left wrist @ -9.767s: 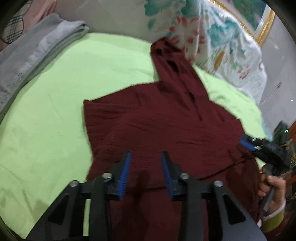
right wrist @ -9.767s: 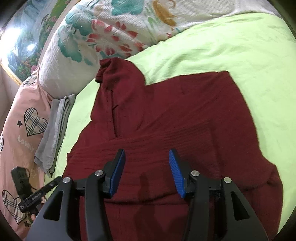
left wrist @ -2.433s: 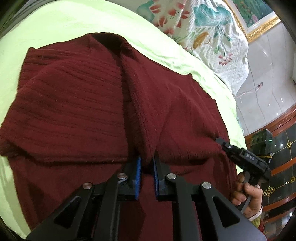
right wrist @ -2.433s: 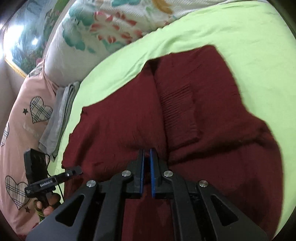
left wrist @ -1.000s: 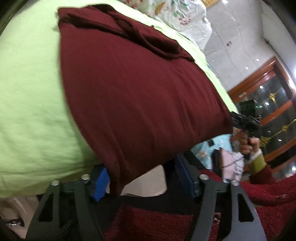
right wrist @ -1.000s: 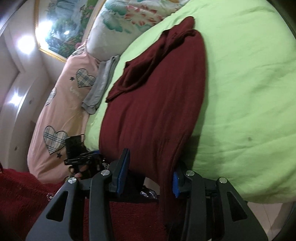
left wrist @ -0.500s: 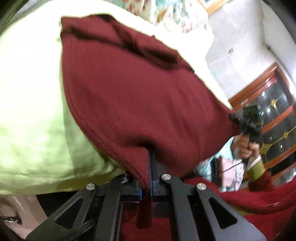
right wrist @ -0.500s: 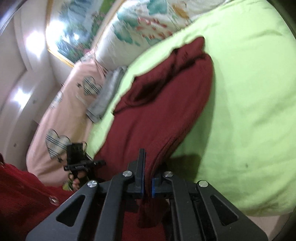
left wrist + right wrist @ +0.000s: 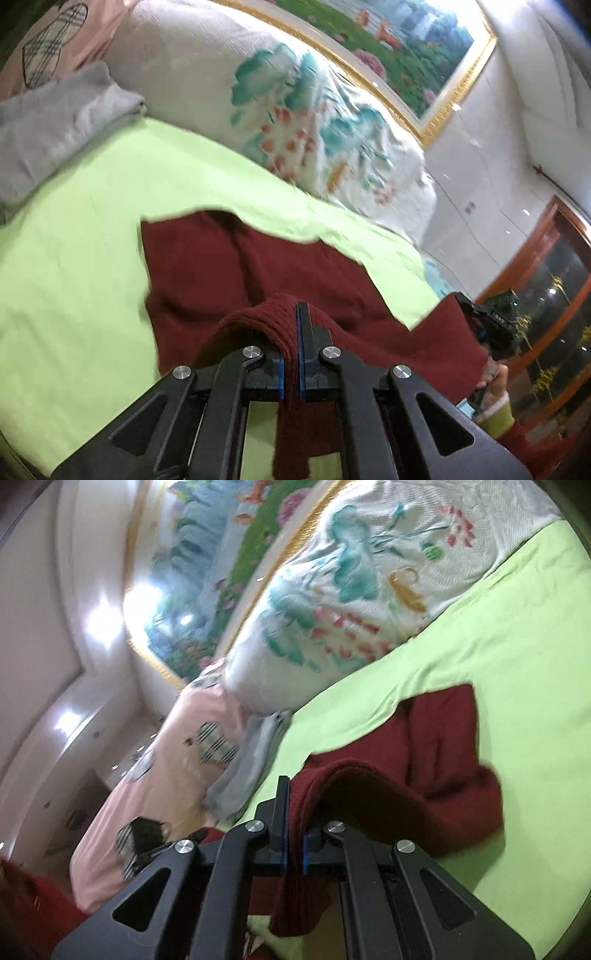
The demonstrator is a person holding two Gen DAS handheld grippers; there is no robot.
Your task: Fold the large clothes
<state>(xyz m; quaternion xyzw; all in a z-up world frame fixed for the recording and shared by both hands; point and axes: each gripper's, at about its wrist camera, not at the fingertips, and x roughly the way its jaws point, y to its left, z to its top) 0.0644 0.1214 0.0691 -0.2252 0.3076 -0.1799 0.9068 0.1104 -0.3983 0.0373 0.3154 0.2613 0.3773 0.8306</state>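
**A:** So where's the sweater sitting here?

**B:** The dark red knit sweater [image 9: 236,273] is on the lime green bedsheet [image 9: 74,280], far half lying flat on the bed, near edge lifted up off it. The left gripper [image 9: 291,354] has its fingers clamped tight on a fold of that near edge, fabric bunched over the tips and a strip dangling below between the arms. The right gripper [image 9: 294,830] is the same deal, pinched closed on the knit, with a thick hump of the sweater [image 9: 424,775] rolling over just right of it and a bit hanging underneath.

**A:** Can you see one gripper from the other cam?

**B:** Yep, in the left wrist view the other one [image 9: 491,325] is at the far right, held in the person's hand [image 9: 493,380], sweater edge stretched up to it. Can't tell its finger state from that angle though.

**A:** Anything else on the bed?

**B:** A folded grey cloth [image 9: 55,136] at the far left, a big white floral pillow [image 9: 280,122] behind the sweater, a pink pillow with plaid hearts [image 9: 177,753] next to that, and a gold-framed painting [image 9: 388,48] on the wall.
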